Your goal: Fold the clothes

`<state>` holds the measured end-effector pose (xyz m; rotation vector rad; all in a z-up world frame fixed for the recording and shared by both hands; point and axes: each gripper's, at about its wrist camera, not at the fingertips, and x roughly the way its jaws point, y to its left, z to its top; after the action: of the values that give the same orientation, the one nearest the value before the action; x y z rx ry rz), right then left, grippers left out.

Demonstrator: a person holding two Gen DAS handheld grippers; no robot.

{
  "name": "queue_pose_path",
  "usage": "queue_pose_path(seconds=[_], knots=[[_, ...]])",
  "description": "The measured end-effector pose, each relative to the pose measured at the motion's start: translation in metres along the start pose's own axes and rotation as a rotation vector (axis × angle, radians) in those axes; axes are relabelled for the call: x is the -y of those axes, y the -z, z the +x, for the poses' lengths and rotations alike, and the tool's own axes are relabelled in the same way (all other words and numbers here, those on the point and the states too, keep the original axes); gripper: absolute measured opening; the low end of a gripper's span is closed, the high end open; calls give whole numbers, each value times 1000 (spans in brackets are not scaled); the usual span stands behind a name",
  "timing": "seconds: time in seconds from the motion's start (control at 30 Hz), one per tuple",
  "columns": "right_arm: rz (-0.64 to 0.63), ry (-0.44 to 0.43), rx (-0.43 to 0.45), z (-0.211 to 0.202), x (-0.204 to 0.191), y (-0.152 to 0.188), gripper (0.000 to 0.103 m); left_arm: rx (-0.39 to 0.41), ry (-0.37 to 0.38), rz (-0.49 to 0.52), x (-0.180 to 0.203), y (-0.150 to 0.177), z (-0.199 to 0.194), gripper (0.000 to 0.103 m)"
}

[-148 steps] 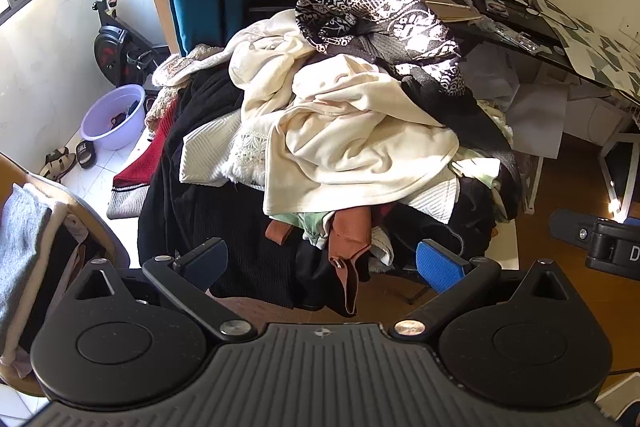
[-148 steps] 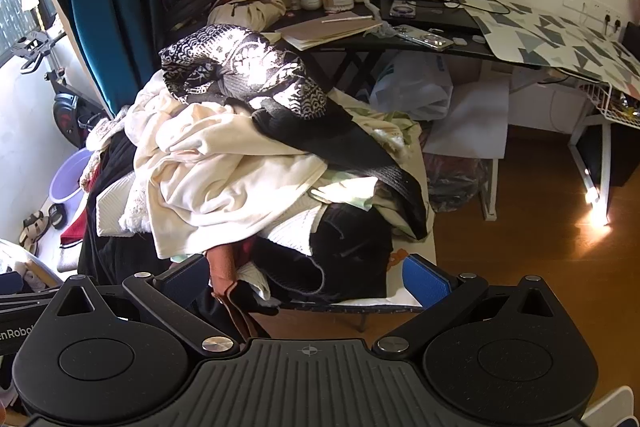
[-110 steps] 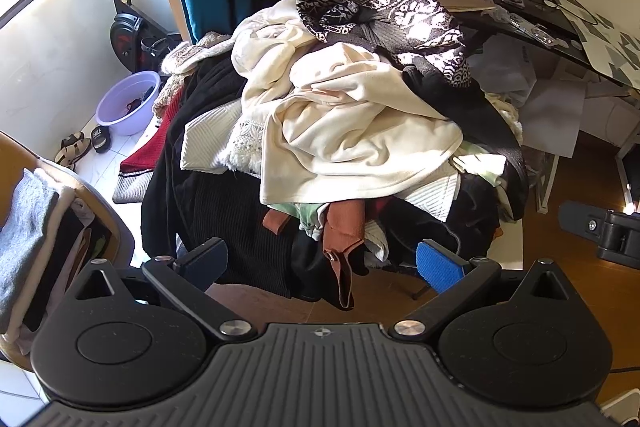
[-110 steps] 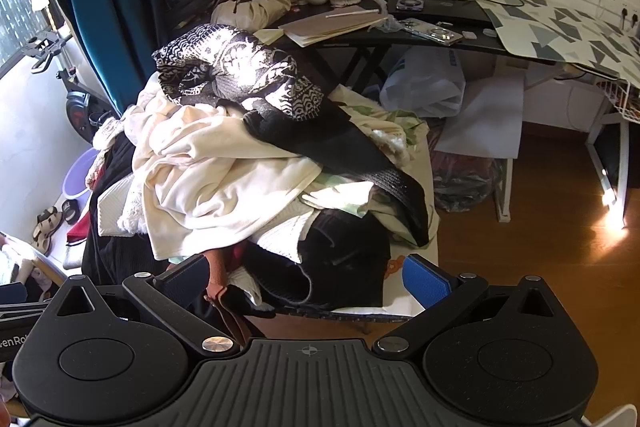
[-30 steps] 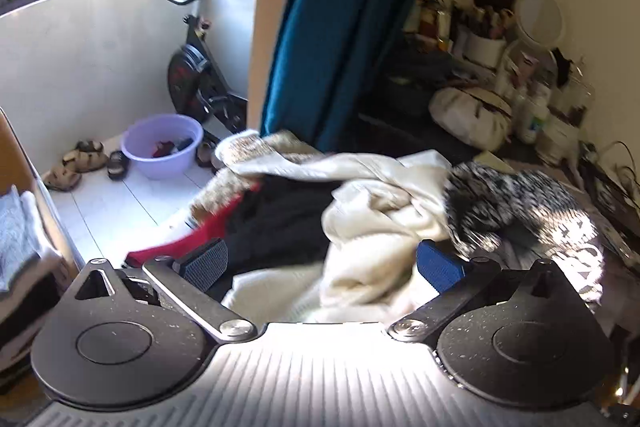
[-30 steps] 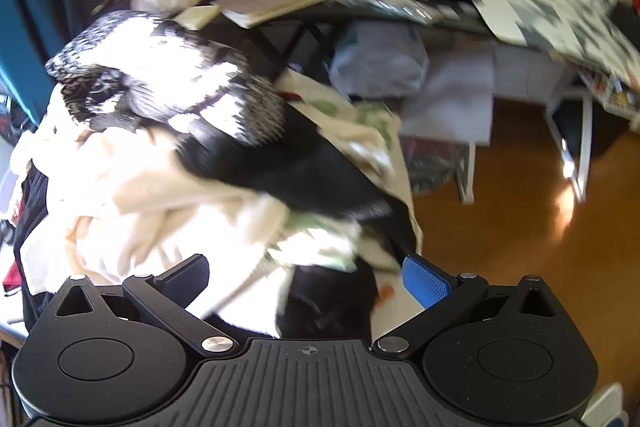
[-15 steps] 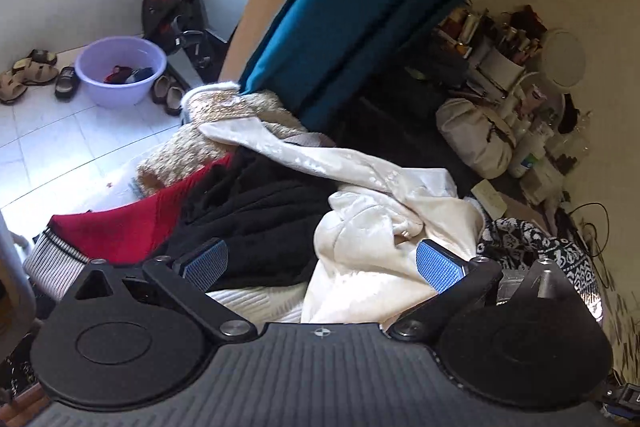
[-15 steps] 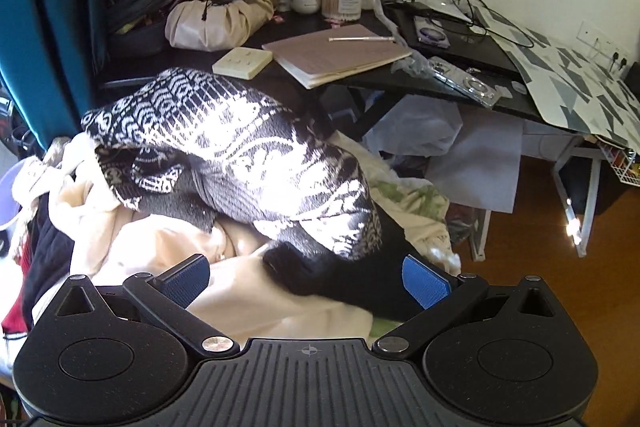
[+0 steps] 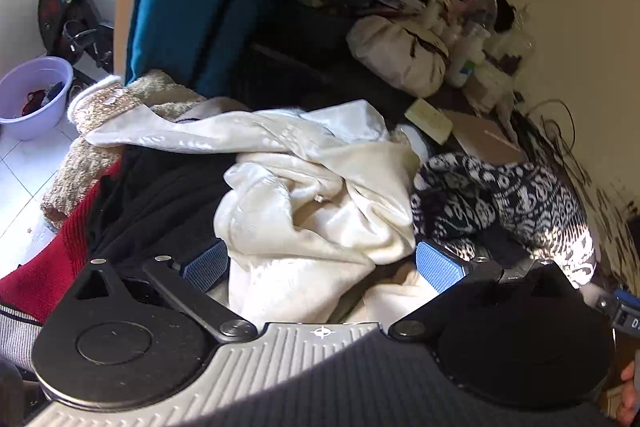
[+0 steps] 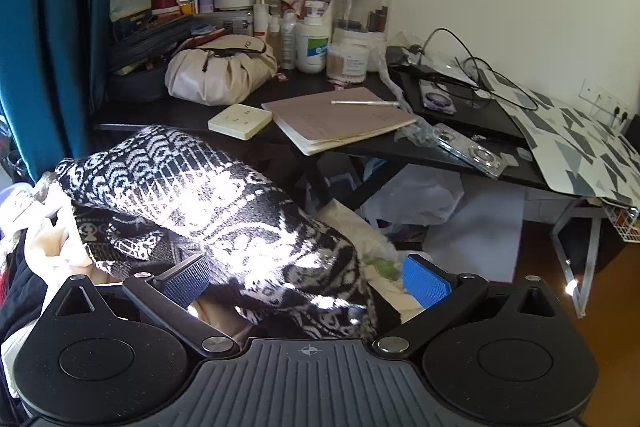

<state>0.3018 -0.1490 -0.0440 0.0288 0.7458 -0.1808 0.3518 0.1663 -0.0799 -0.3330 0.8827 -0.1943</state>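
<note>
The black-and-white patterned garment (image 10: 224, 219) lies directly ahead of and partly between the spread fingers of the right tool (image 10: 306, 283), running away leftward, while the left tool (image 9: 322, 265) (equally spread, empty) straddles the cream garment (image 9: 316, 195) instead.

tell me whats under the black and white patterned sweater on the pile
The patterned sweater lies on a cream garment, with black fabric lower in the heap. Whatever sits directly beneath its middle is covered.

Both grippers brought in over the heap

The cream garment (image 9: 320, 195) is now framed by the left gripper (image 9: 322, 265), the patterned knit (image 10: 224, 211) by the right gripper (image 10: 306, 281) (lower centre).
</note>
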Motion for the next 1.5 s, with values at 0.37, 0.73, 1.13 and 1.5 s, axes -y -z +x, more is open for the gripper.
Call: queue_pose_path(seconds=[0.37, 0.73, 1.13, 1.5], knots=[[175, -167, -17, 40, 44, -17, 25, -65, -8, 211, 70, -7, 61, 102], [169, -235, -21, 42, 79, -5, 29, -73, -25, 153, 81, -9, 94, 34], [204, -298, -67, 63, 82, -3, 22, 35, -48, 78, 63, -11, 45, 9], [266, -346, -39, 39, 92, -4, 17, 87, -194, 448, 103, 9, 23, 76]])
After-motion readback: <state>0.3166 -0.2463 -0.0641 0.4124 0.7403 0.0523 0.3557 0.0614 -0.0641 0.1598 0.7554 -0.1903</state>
